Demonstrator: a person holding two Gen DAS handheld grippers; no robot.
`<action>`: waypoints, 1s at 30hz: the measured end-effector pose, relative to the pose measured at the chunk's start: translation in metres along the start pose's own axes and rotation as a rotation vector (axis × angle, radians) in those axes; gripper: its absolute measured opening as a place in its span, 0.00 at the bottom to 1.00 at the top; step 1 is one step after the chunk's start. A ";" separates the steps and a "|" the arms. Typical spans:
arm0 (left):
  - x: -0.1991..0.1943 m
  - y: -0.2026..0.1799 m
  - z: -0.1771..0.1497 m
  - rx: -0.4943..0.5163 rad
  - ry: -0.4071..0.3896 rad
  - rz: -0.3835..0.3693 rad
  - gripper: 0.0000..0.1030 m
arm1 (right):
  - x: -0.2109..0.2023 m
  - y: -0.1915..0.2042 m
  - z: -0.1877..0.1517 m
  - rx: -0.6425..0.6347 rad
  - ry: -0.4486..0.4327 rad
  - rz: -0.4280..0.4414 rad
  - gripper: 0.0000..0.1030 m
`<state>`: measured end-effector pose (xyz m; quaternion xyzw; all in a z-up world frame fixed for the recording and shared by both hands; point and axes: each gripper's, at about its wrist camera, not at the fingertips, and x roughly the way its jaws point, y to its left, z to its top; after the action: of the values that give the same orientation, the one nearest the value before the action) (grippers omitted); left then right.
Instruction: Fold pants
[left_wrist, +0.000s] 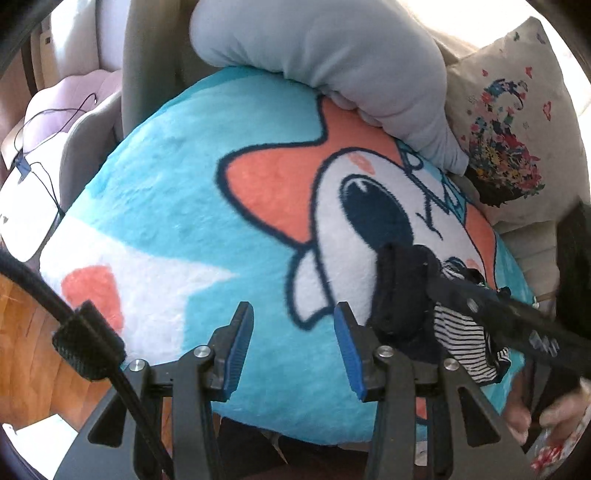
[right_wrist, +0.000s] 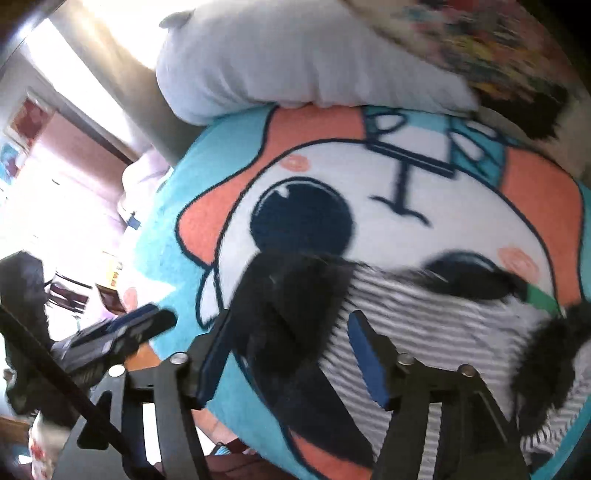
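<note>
The pants (right_wrist: 424, 325) are black-and-white striped with dark navy trim and lie bunched on a blue plush blanket (right_wrist: 406, 192) that bears a cartoon face. My right gripper (right_wrist: 291, 317) hovers just over them, open; a dark band of the pants (right_wrist: 280, 314) lies loose between its fingers, and the pads do not press it. In the left wrist view the pants (left_wrist: 458, 332) sit at the right edge of the blanket (left_wrist: 184, 184). A finger of the right gripper (left_wrist: 517, 321) crosses over them there. My left gripper (left_wrist: 291, 310) is open over bare blanket, left of the pants, with nothing between its pads.
A grey pillow (left_wrist: 351, 55) and a floral cushion (left_wrist: 509, 122) lie at the blanket's far edge. Wooden floor (left_wrist: 22, 350) shows at the lower left. A black cable (left_wrist: 92, 332) runs beside the left gripper. A hand (left_wrist: 524, 421) shows at the lower right.
</note>
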<state>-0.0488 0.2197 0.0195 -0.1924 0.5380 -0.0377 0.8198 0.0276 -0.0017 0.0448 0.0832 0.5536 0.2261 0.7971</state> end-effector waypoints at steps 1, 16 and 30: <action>0.000 0.006 -0.001 -0.007 0.003 -0.004 0.43 | 0.009 0.007 0.006 -0.003 0.015 -0.027 0.68; 0.010 0.012 -0.002 -0.010 0.052 -0.144 0.43 | 0.056 0.029 0.012 -0.021 0.046 -0.331 0.28; 0.055 -0.062 -0.012 0.067 0.162 -0.378 0.31 | 0.016 -0.017 0.005 0.180 0.031 -0.021 0.27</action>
<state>-0.0279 0.1440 -0.0101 -0.2590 0.5549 -0.2242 0.7581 0.0415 -0.0088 0.0269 0.1453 0.5848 0.1682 0.7801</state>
